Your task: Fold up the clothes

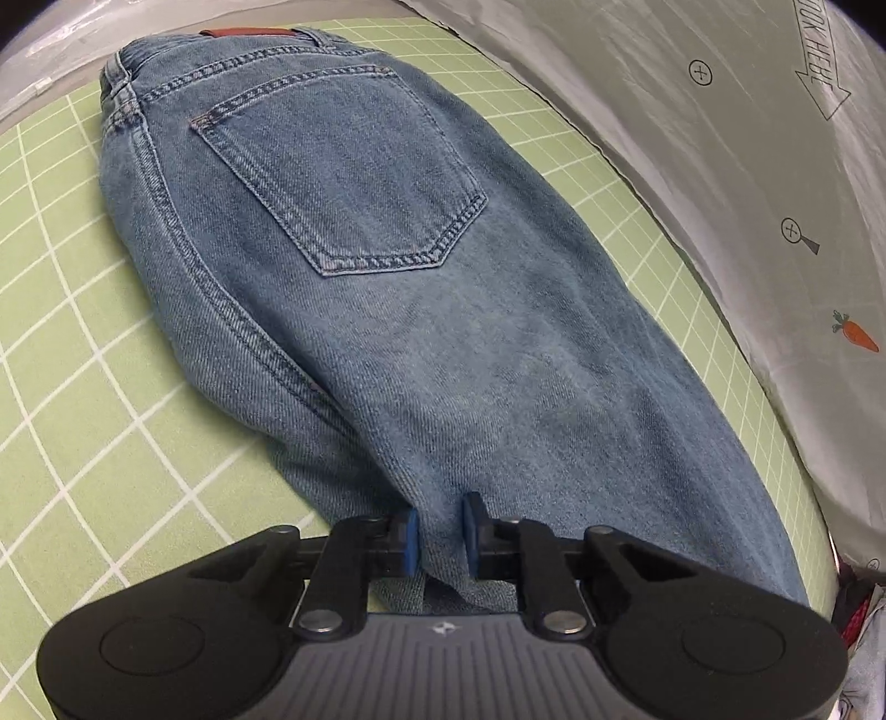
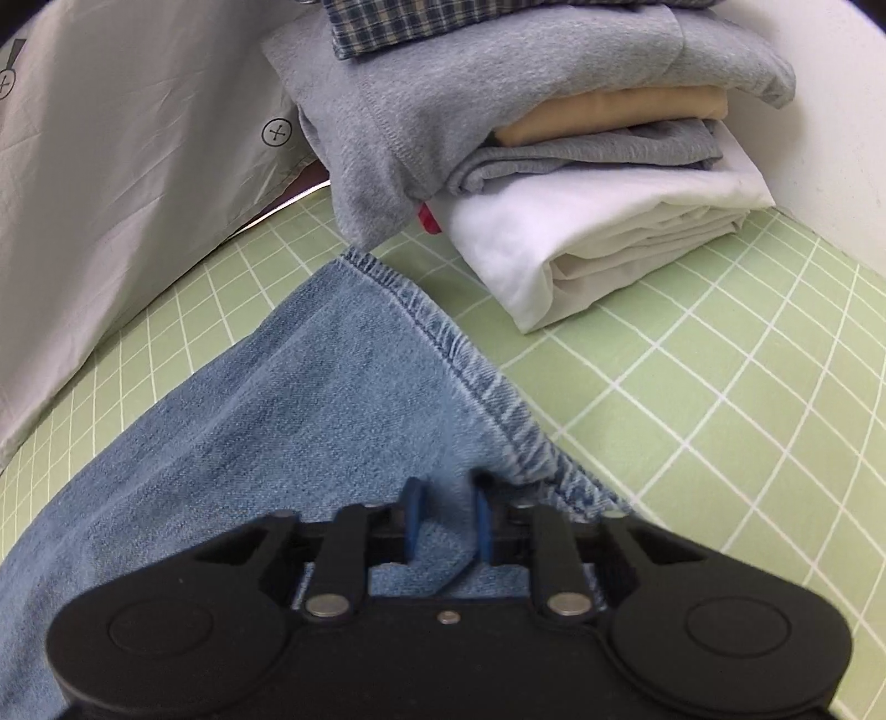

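Observation:
Blue jeans [image 1: 387, 304] lie folded lengthwise on the green grid mat [image 1: 83, 387], back pocket [image 1: 343, 171] facing up and the waistband with its brown patch [image 1: 249, 34] at the far end. My left gripper [image 1: 440, 531] is at the near thigh edge, its blue pads [image 1: 411, 540] pinching a ridge of denim. In the right wrist view the jeans leg [image 2: 304, 399] runs away from me, with its stitched hem [image 2: 443, 332] slanting to the right. Near that hem's right corner, my right gripper [image 2: 447, 515] is shut on a fold of denim.
A stack of folded clothes [image 2: 554, 138], grey, beige, plaid and white, sits on the mat [image 2: 720, 387] just beyond the hem. Crumpled grey printed sheeting [image 1: 747, 166] borders the mat's right side; the same sheeting [image 2: 111, 166] rises on the left in the right wrist view.

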